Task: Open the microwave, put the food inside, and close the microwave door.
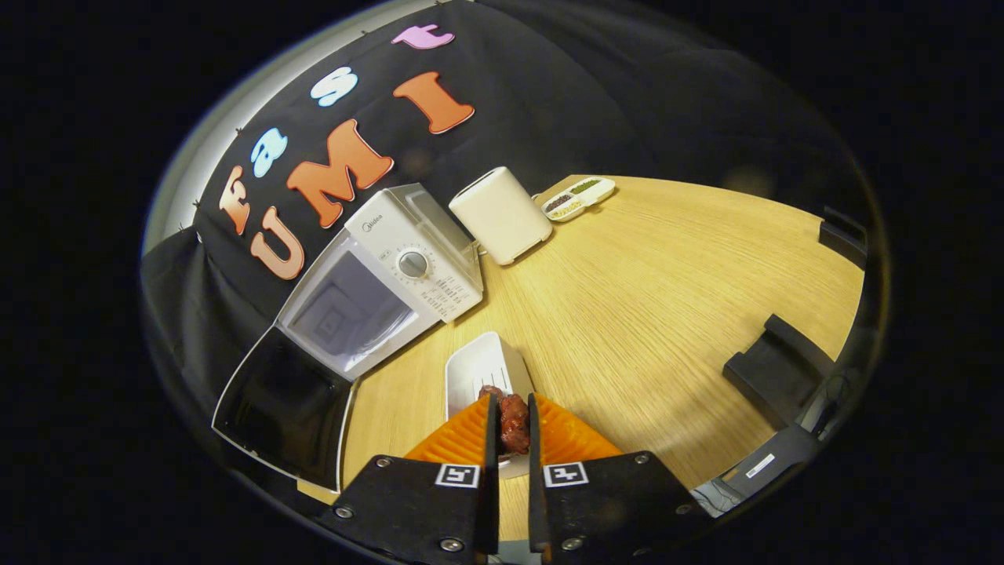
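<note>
Food [514, 420]: a dark reddish-brown lump, held between the two fingers, which are clenched on it from both sides with only a narrow gap left between them; gripper [513, 416] sits low over the surface. The lump hangs just above the near end of a white plate [480, 367], long and rounded at the corners; whether the food touches the plate cannot be told, since the fingers hide the contact. The plate rests on the wooden surface [667, 314], just ahead of the fingers and pointing toward the microwave. Microwave [390, 278]: white, standing beyond the plate and to its left, at the back of the surface against the black cloth wall. Its door [284, 408] is swung fully open, dark glass in a white frame, lying out toward the viewer on the left of the plate. Cavity [345, 314] is pale inside, with nothing in it. A round dial [412, 264] sits on the control panel to the right of the cavity. Just beside the microwave, on its right, stands a cream box-shaped appliance [500, 213] with rounded corners. Further back, a small white divided tray [579, 197] holds dark, green and pale contents in separate compartments. Dark blocks [776, 357] stand well apart at the right of the surface.
</note>
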The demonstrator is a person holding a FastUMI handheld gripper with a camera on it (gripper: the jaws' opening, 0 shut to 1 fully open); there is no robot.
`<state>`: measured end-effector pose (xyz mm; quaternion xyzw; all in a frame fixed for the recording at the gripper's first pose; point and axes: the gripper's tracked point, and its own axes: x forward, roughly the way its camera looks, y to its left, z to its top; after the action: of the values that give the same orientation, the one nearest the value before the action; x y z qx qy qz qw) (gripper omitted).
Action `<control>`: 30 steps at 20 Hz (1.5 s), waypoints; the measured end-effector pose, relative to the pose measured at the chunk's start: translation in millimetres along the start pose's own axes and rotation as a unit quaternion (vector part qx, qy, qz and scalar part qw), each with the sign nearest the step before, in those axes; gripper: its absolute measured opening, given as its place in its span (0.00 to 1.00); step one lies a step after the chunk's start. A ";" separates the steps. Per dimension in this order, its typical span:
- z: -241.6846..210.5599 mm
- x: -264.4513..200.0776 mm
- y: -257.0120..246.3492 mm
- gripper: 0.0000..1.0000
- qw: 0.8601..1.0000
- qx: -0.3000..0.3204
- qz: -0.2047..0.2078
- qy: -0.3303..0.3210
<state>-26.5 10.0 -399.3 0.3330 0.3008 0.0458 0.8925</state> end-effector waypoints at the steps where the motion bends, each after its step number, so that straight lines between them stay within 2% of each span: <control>1: 3.9 0.0 0.0 0.11 1.000 -0.004 -0.008 -0.004; 3: 10.8 -3.5 1.9 0.07 0.999 -0.022 -0.024 -0.011; 9: 37.5 -27.3 45.1 0.07 0.990 -0.125 -0.052 -0.033; 13: 49.5 -27.4 106.4 0.07 0.987 -0.152 -0.026 -0.049; 16: 42.2 -14.2 152.1 0.07 0.987 -0.154 0.003 -0.049; 20: 24.3 17.7 212.0 0.07 0.989 -0.136 0.045 -0.041; 25: -2.5 68.6 276.6 0.07 0.993 -0.068 0.097 -0.025; 30: -2.2 115.1 305.7 0.07 0.993 0.030 0.110 -0.036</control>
<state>102.3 280.3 -268.8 0.3924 0.2310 0.1226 0.8818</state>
